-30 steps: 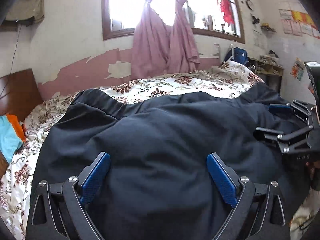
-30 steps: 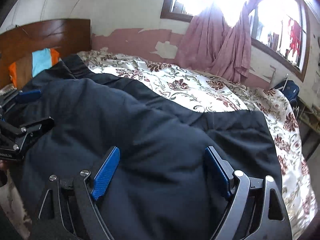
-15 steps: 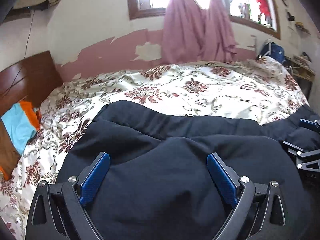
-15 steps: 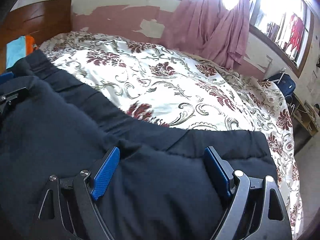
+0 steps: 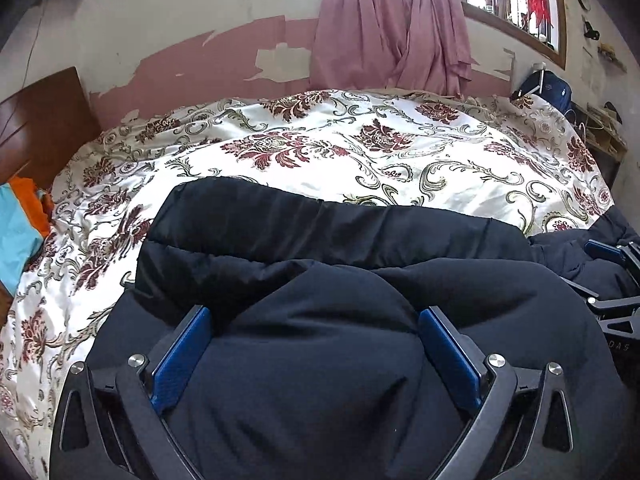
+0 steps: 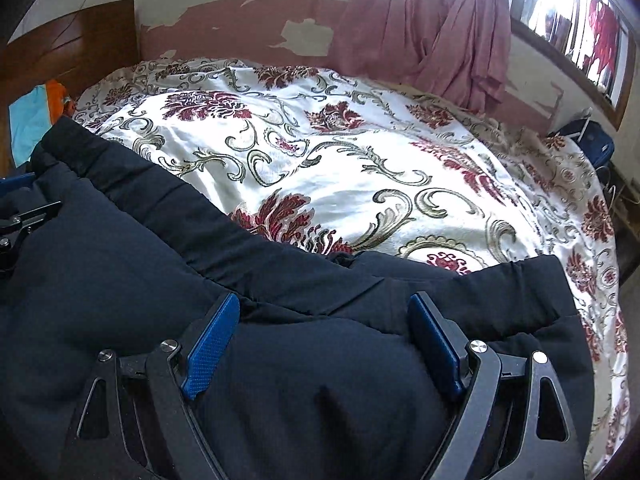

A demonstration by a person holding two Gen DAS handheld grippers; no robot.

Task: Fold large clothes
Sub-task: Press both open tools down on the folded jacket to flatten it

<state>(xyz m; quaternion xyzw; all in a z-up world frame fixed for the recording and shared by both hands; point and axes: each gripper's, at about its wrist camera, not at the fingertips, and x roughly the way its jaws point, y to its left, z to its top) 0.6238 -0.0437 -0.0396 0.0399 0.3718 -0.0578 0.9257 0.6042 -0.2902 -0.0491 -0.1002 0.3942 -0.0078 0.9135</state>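
Note:
A large padded black garment [image 5: 340, 248] lies on the near part of a floral bed cover [image 5: 320, 148]; it also shows in the right wrist view [image 6: 120, 248]. My left gripper [image 5: 314, 320] has its jaws wide apart with a thick bulge of the black fabric between its blue pads [image 5: 182, 360]. My right gripper [image 6: 324, 312] also has its jaws wide apart with a fold of the garment between its pads [image 6: 210, 344]. Each gripper shows at the edge of the other's view, the right one [image 5: 612, 276] and the left one [image 6: 16, 212].
A wooden headboard [image 5: 36, 120] and orange and turquoise cloth [image 5: 20, 220] are at the left. Pink curtains [image 5: 388, 28] hang on the far wall under a window. A blue bag [image 5: 548, 84] and shelves stand at the right.
The garment's far edge has come toward me, so much more of the floral cover shows. Both grippers have lowered toward the bed and kept the same wide opening.

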